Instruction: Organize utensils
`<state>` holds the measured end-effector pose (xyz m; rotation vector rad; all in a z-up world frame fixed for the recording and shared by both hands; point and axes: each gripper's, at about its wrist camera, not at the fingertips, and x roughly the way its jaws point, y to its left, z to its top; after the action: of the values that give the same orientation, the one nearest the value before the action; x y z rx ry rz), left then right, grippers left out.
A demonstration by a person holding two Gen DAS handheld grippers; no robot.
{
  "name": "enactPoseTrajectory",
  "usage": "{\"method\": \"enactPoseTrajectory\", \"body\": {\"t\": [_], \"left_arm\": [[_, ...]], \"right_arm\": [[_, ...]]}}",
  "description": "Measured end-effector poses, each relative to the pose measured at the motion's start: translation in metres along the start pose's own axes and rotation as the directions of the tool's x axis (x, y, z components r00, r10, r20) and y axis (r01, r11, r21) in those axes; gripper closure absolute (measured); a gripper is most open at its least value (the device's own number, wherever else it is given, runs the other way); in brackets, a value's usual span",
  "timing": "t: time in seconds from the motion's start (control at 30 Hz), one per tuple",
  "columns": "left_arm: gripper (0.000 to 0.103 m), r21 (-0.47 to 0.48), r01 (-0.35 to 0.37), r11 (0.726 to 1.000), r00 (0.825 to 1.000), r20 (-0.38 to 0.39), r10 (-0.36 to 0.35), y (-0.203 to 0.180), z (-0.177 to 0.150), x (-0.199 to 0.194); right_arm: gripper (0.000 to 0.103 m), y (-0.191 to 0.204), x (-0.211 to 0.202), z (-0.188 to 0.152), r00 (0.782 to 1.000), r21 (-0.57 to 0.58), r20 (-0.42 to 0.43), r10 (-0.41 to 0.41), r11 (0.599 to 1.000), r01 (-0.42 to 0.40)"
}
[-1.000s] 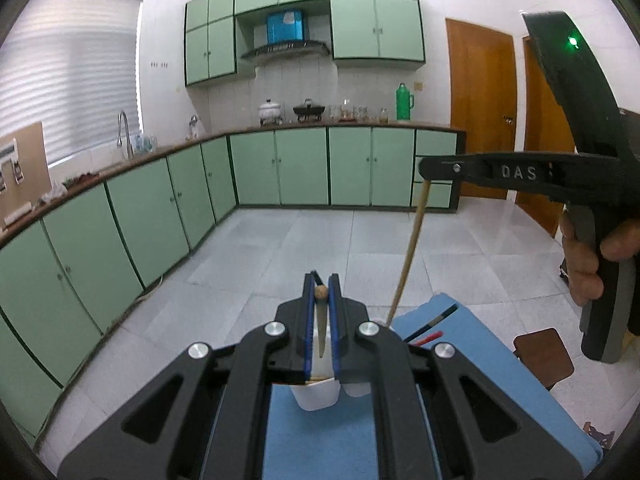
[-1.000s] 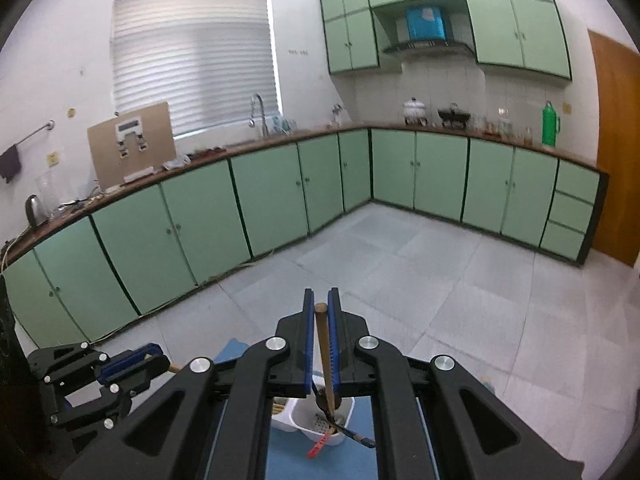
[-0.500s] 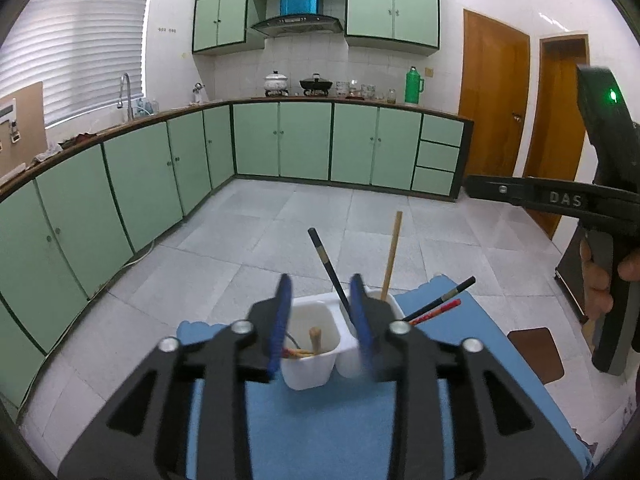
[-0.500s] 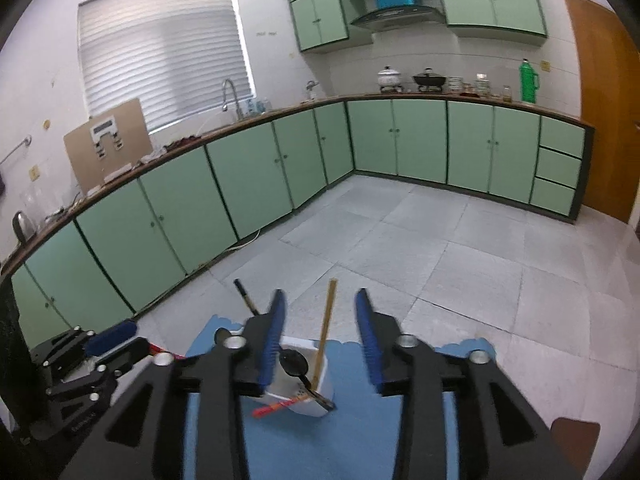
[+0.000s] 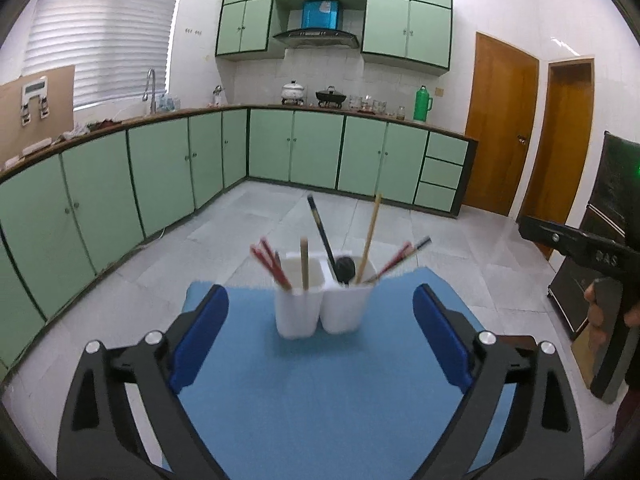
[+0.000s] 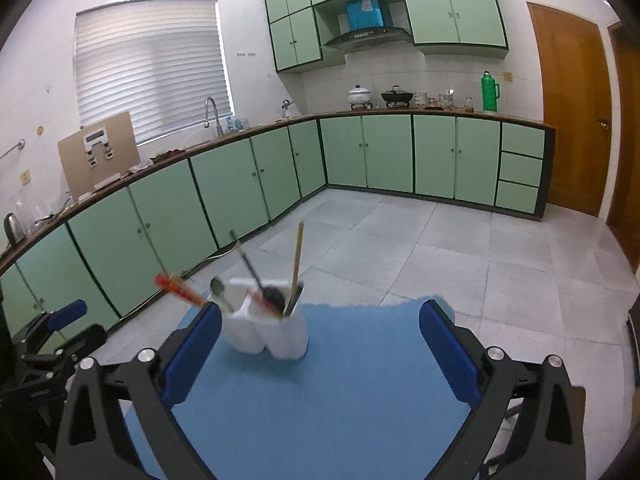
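A white two-compartment utensil holder (image 5: 322,306) stands on the blue mat (image 5: 320,392). Its left compartment holds red chopsticks (image 5: 272,266) and a wooden stick (image 5: 305,262). Its right compartment holds a black ladle (image 5: 334,250), a long wooden chopstick (image 5: 369,236) and more chopsticks (image 5: 400,258). My left gripper (image 5: 320,336) is open and empty, a little back from the holder. My right gripper (image 6: 320,348) is open and empty, also back from the holder (image 6: 266,328), which shows a metal spoon (image 6: 220,292) in this view.
The mat lies on a small table with tiled floor (image 5: 256,220) beyond. Green cabinets (image 5: 160,176) line the left and far walls. Wooden doors (image 5: 500,128) are at the right. The right gripper's body (image 5: 588,256) shows at the right edge of the left wrist view.
Both grippers held wooden sticks a second ago. Both have opened, left the sticks in the holder, and pulled back from it.
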<state>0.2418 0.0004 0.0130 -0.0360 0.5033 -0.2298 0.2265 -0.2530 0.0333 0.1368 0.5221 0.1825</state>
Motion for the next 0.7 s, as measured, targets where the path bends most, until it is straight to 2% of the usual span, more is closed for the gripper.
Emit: {"method": "enactPoseTrajectory", "body": {"t": [0.1, 0.3, 0.6, 0.7], "left_arm": [[0.008, -0.014, -0.014, 1.000, 1.000, -0.014, 0.014, -0.002, -0.016, -0.015], [0.006, -0.002, -0.055, 0.998, 0.998, 0.005, 0.055, -0.010, -0.034, -0.049], [0.006, -0.010, -0.032, 0.999, 0.998, 0.046, 0.033, -0.022, -0.036, -0.094], [0.006, 0.019, -0.042, 0.999, 0.997, 0.065, 0.040, -0.030, -0.035, -0.104]], "right_arm": [[0.006, 0.004, -0.017, -0.022, 1.000, 0.031, -0.008, 0.002, 1.000, -0.002], [0.006, 0.018, -0.043, -0.048, 0.999, 0.033, -0.028, 0.028, 0.999, -0.027], [0.006, 0.052, -0.086, -0.061, 0.999, -0.066, -0.001, 0.040, 0.997, -0.040], [0.006, 0.061, -0.098, -0.060, 0.999, -0.091, 0.017, 0.049, 0.995, -0.047]]}}
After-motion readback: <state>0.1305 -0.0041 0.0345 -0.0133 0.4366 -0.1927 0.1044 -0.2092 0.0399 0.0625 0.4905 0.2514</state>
